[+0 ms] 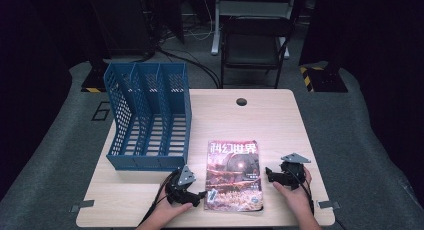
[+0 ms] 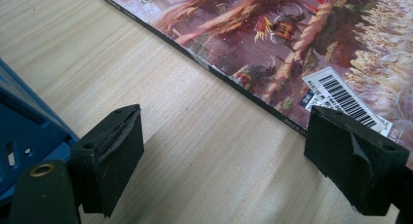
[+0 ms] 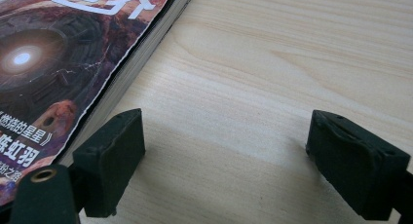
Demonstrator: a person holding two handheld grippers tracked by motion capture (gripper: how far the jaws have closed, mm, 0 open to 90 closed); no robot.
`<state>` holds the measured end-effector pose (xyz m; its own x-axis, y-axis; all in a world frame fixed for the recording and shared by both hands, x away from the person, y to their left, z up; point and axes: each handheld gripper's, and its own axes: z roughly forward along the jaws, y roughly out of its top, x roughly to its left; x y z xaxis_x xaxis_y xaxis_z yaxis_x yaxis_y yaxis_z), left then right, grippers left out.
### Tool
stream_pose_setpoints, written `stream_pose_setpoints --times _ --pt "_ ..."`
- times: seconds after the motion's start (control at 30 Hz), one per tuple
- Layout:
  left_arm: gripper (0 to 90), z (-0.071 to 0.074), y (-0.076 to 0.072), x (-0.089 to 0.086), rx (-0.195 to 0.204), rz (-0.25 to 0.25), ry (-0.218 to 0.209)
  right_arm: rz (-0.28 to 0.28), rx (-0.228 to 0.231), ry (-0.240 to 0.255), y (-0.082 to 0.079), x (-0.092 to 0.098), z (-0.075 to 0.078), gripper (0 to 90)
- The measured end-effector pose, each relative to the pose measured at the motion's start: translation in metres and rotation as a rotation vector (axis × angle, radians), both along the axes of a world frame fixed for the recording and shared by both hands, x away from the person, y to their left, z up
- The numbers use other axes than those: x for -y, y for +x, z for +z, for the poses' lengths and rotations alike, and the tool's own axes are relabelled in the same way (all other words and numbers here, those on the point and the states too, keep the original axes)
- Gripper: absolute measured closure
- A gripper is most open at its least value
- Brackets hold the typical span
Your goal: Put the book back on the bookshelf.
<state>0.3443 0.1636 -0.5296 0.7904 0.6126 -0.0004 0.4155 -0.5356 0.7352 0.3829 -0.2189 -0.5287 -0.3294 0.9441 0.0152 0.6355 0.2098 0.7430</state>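
Note:
A magazine (image 1: 234, 175) with a dark reddish cover lies flat on the wooden table (image 1: 270, 120), near its front edge. My left gripper (image 1: 200, 196) rests just left of the magazine's lower corner, jaws wide apart with bare table between them. In the left gripper view the magazine (image 2: 272, 34) spine runs diagonally and my left gripper (image 2: 224, 151) is open beside its barcode corner. My right gripper (image 1: 269, 175) sits at the magazine's right edge, open. The right gripper view has the magazine (image 3: 53, 63) page edge at left and my right gripper (image 3: 224, 160) holding nothing.
A blue three-slot file rack (image 1: 147, 115) stands on the table's left half, its base close behind my left gripper; a corner of the rack (image 2: 24, 131) is in the left gripper view. A round cable hole (image 1: 241, 101) is at the back. A black chair (image 1: 255, 45) stands beyond the table.

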Motion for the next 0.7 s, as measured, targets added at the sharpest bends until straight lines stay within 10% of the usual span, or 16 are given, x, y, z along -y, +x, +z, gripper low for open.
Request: stream_pose_setpoints --times 0.7 --pt "18.1 0.0004 0.0009 -0.0018 0.001 0.019 -0.013 0.031 0.009 -0.002 -0.0028 0.001 -0.0001 17.1"
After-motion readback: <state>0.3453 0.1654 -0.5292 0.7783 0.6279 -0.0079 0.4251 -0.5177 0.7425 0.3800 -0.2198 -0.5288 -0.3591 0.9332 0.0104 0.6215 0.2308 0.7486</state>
